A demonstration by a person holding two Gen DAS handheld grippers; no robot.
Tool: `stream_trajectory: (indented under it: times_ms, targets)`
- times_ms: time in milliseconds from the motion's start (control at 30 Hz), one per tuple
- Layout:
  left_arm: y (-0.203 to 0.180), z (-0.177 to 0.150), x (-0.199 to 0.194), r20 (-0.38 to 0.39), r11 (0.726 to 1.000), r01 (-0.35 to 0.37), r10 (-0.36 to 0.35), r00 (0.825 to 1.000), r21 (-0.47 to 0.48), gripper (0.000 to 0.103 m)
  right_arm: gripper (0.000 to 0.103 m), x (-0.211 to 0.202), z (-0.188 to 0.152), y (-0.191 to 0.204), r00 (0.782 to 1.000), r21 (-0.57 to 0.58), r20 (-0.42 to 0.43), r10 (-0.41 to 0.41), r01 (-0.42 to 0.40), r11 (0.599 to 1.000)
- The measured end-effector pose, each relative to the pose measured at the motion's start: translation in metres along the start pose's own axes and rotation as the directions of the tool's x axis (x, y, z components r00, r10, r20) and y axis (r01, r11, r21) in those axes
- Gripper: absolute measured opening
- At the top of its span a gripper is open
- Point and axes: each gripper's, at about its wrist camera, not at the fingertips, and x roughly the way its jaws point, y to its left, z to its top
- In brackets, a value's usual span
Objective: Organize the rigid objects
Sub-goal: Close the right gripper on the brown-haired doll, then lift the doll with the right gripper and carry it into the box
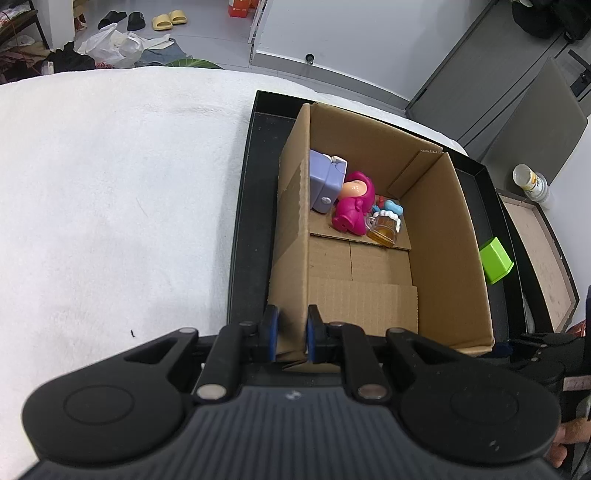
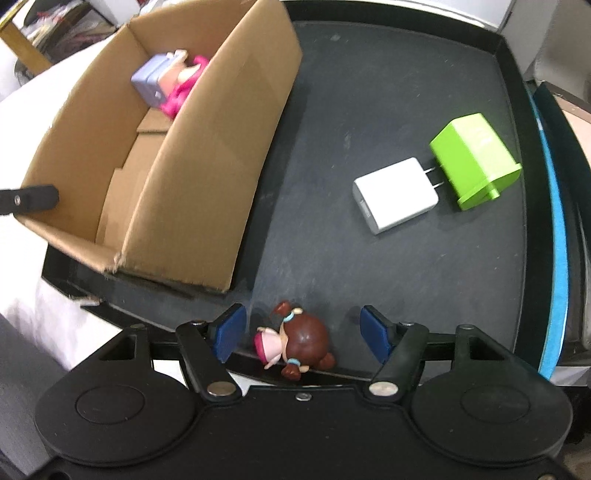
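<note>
A cardboard box point(image 1: 443, 229) stands on a black tray point(image 2: 369, 258). Inside lie a purple toy point(image 1: 327, 181), a pink figure point(image 1: 354, 206), a small beer-mug toy point(image 1: 384, 227) and a blue piece point(image 1: 393, 206). My left gripper point(image 1: 291, 332) is shut on the box's near left wall corner. My right gripper point(image 2: 301, 330) is open, its pads on either side of a brown-haired doll figure point(image 2: 299, 341) lying at the tray's near edge. A white charger point(image 2: 395, 195) and a green block point(image 2: 474, 158) lie on the tray to the right.
The tray rests on a white cloth-covered table point(image 1: 110, 203). A wooden-framed board point(image 1: 543, 258) and a jar point(image 1: 532, 182) are beyond the tray's right side. Clutter and slippers point(image 1: 168, 18) lie on the floor behind.
</note>
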Motion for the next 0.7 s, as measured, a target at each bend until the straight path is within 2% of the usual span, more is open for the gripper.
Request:
stream_trajectory:
  times_ms: [300, 333, 367, 467, 700]
  targets:
    - [0.001, -0.001, 0.000, 0.000, 1.000, 0.000, 0.000, 1.000, -0.002, 0.014, 0.064, 0.015, 0.000, 0.011, 0.999, -0.049, -0.048, -0.022, 0.020, 0.999]
    - [0.001, -0.001, 0.000, 0.000, 1.000, 0.000, 0.000, 1.000, -0.003, 0.014, 0.057, 0.015, 0.000, 0.012, 0.999, -0.054, -0.044, -0.028, 0.026, 0.998]
    - [0.001, -0.001, 0.000, 0.001, 1.000, 0.001, -0.001, 1.000, -0.003, 0.014, 0.044, 0.014, 0.001, 0.012, 0.999, -0.052, -0.037, -0.031, 0.029, 0.998]
    - [0.001, -0.001, 0.000, -0.001, 1.000, 0.000, 0.000, 1.000, -0.002, 0.014, 0.044, 0.011, 0.002, 0.012, 0.999, -0.031, -0.037, -0.017, 0.016, 0.999]
    - [0.001, -0.001, -0.001, -0.001, 1.000, -0.001, 0.001, 1.000, -0.001, 0.014, 0.044, -0.007, 0.007, 0.017, 0.998, -0.038, 0.023, -0.053, 0.054, 0.998]
